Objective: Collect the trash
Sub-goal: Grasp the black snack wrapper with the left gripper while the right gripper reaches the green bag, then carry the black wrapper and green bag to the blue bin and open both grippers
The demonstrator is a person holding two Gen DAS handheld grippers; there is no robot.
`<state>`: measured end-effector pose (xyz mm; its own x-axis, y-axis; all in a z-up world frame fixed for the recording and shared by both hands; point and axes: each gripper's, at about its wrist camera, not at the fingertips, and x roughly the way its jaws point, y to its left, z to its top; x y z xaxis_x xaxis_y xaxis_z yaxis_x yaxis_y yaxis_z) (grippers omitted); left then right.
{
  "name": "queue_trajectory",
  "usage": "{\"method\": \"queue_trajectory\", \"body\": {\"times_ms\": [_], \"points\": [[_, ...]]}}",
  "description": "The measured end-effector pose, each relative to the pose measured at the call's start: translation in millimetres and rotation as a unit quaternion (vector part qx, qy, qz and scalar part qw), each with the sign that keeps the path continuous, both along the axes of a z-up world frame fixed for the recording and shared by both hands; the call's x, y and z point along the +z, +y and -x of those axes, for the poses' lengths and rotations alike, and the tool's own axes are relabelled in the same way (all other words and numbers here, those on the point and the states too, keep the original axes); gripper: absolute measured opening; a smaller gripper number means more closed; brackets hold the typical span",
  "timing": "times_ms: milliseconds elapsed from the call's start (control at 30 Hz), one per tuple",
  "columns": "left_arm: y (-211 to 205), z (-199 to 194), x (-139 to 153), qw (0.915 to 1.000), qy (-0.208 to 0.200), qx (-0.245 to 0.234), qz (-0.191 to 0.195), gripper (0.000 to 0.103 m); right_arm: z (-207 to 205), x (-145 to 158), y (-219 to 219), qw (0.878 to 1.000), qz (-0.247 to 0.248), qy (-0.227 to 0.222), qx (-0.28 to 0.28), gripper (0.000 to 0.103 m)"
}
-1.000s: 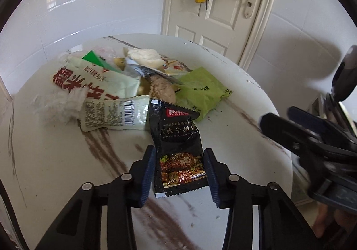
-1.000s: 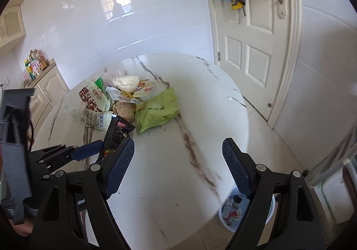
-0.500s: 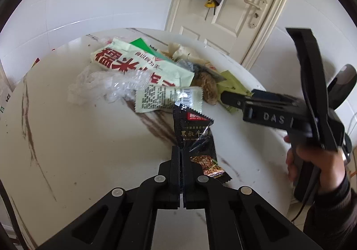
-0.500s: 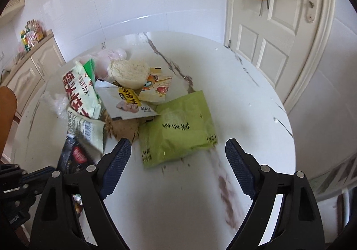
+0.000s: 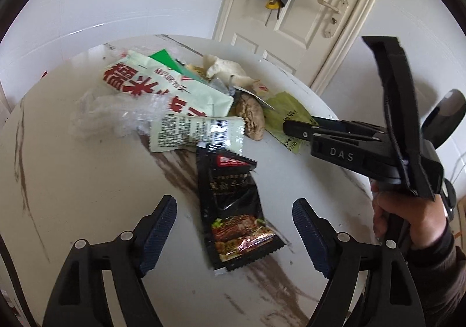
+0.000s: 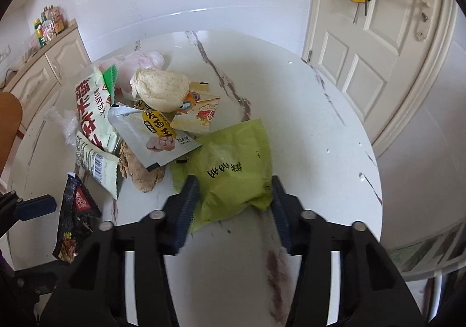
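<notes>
A black snack packet (image 5: 230,204) lies flat on the round marble table (image 5: 72,195). My left gripper (image 5: 233,204) straddles its near half, jaws opening wide, and neither pad touches it. In the right wrist view the same black packet (image 6: 74,219) lies at the left. A green packet (image 6: 233,169) sits at the near edge of the trash pile. My right gripper (image 6: 233,190) has its jaws closing on it, both pads pressing its bunched sides. A hand (image 5: 407,219) holds the right gripper (image 5: 291,128), which reaches in from the right.
The pile behind holds a pale green bag with red characters (image 5: 163,88), clear plastic (image 5: 116,114), a brown lump (image 6: 139,172), a steamed bun (image 6: 163,91) and a silver packet (image 6: 154,134). A white door (image 6: 378,50) stands past the table's far edge; a cabinet (image 6: 43,64) is at the left.
My left gripper, shut on the black packet's near end half a second ago, has opened and the packet lies loose. My right gripper swung over the green packet and narrowed onto it.
</notes>
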<state>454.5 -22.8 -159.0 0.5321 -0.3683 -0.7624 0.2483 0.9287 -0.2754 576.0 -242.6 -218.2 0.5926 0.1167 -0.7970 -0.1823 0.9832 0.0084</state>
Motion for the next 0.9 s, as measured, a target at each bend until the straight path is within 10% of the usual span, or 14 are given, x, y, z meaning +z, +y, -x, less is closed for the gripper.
{"method": "queue_trajectory", "body": {"times_ms": [167, 267, 600, 900], "points": [[-27, 0, -4, 0.9973, -0.021, -0.003, -0.070, 0.080, 16, 2, -3, 1.000, -0.021, -0.003, 0.017, 0.012], [-40, 2, -5, 0.9927, -0.049, 0.004, -0.110, 0.042, 29, 4, -7, 0.999, -0.038, -0.012, 0.017, 0.011], [-23, 3, -1, 0.9990, -0.031, -0.002, -0.032, 0.015, 78, 25, -28, 0.994, -0.101, -0.048, 0.010, 0.011], [-24, 27, 17, 0.9994, -0.033, -0.014, 0.002, 0.011, 121, 35, -40, 0.990, -0.122, -0.064, 0.000, 0.011]]}}
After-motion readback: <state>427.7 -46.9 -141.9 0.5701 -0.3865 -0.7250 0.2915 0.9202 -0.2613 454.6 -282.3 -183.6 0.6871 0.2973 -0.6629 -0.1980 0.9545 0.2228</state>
